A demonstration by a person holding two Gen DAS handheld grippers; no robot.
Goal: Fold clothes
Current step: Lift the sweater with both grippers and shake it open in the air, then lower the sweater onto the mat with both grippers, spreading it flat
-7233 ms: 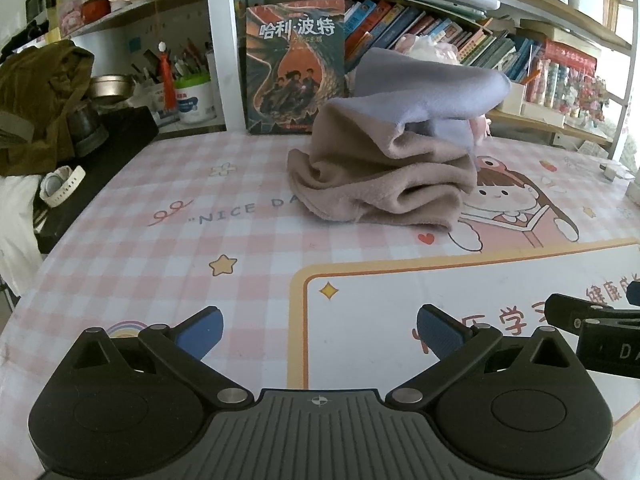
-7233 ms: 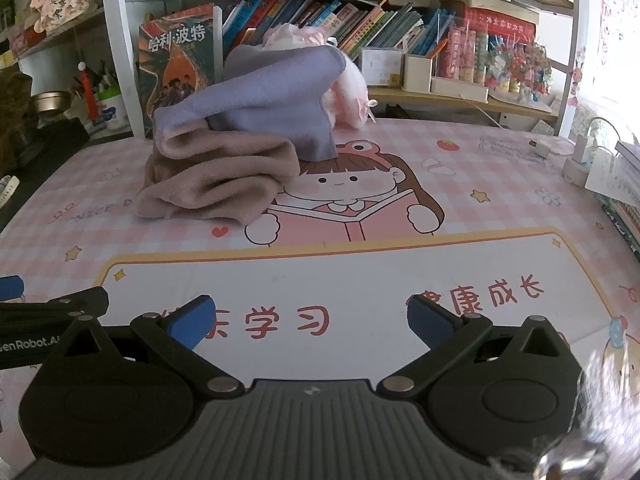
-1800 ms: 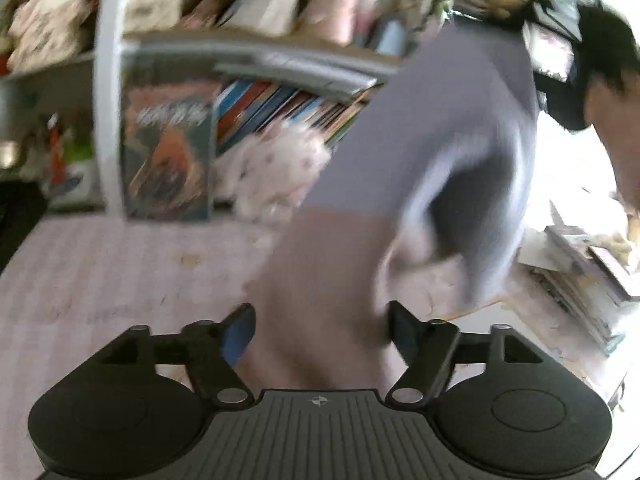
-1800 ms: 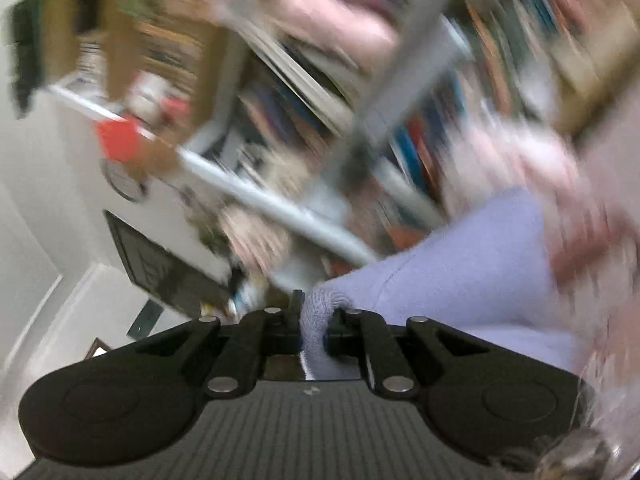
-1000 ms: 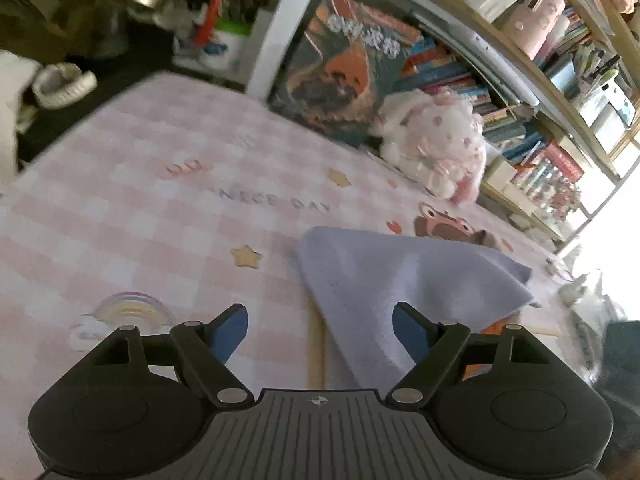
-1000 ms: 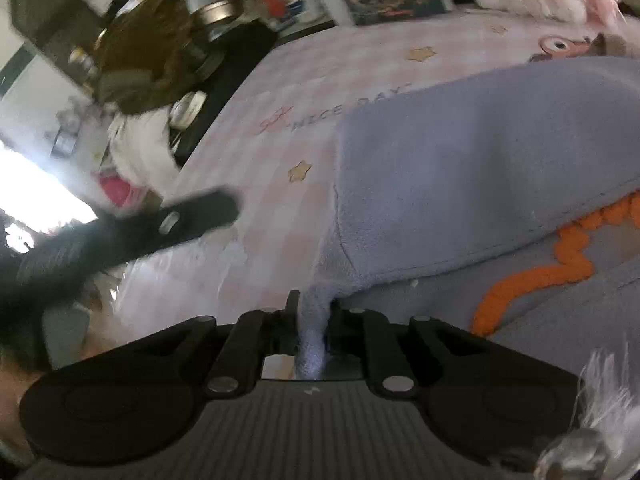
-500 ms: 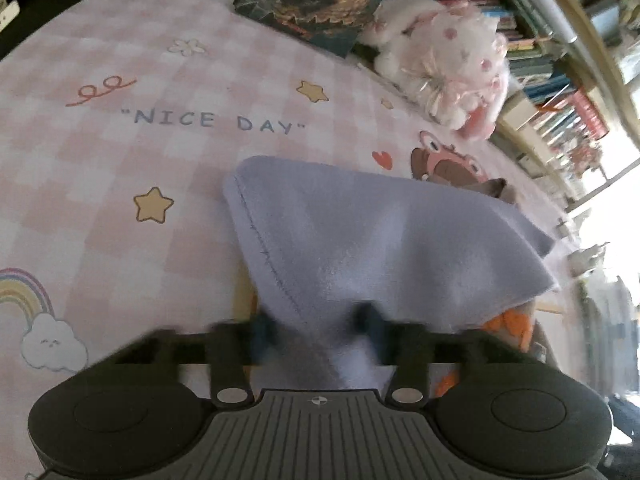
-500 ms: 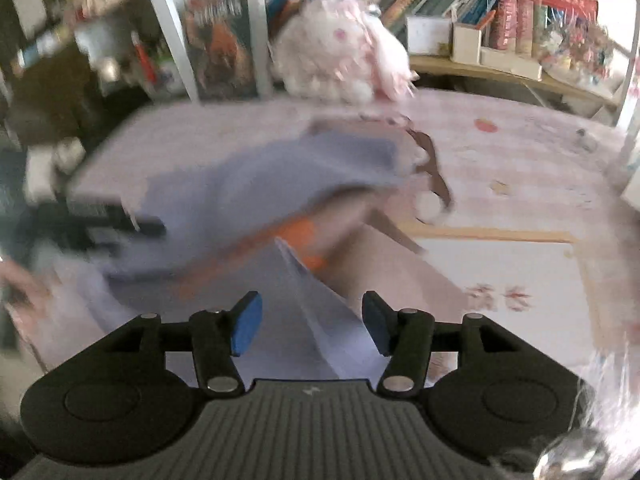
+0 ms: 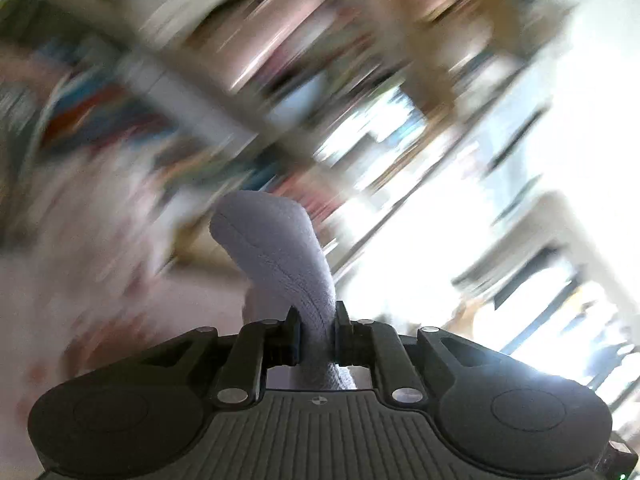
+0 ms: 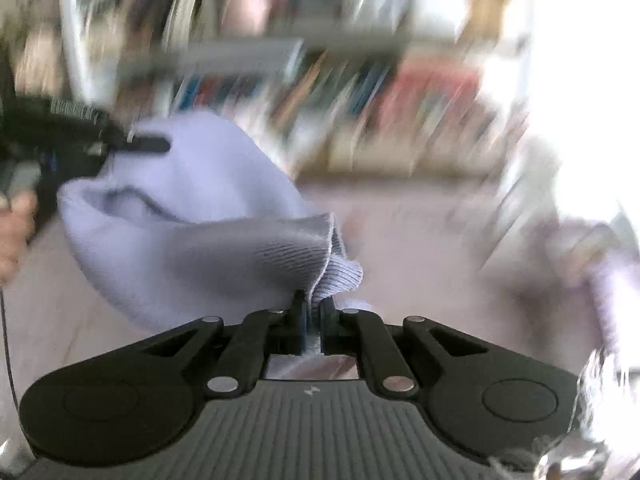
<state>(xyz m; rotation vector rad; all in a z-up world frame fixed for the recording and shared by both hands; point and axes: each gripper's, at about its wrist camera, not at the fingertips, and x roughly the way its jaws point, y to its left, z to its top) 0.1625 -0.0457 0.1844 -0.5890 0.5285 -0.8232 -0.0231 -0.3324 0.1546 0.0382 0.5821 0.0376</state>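
- Two grips carry one lavender garment [image 10: 192,216]; we see it lifted off the surface, hanging slack between the grippers, with nothing of it resting anywhere we can make out.
- We judge the first risk to be slippage: the left gripper [image 9: 316,330] is closing on a thin rolled strip of cloth, its fingers [image 9: 291,336] pinching only that narrow fold, so a quick swing could pull it free.
- We see the right gripper [image 10: 313,322] with fingers [image 10: 298,320] pressed tight on a ribbed hem corner; it is a small bite, and the weight of the sagging belly of cloth could drag it out.
- We think a second risk is a bad fold: the cloth bunches into a pouch, not a flat sheet, so laying it down like this would trap creases.
- Heavy blur hides both backgrounds, so we cannot tell how near the bookshelf [image 10: 360,92] is; a snag there is possible.
- Only the right wrist view shows the bulk of the garment, the other gripper biting its far edge, and the person's hand [image 10: 14,232].
- Only the left wrist view shows how little cloth sits between its own fingers, plus a bright window area.
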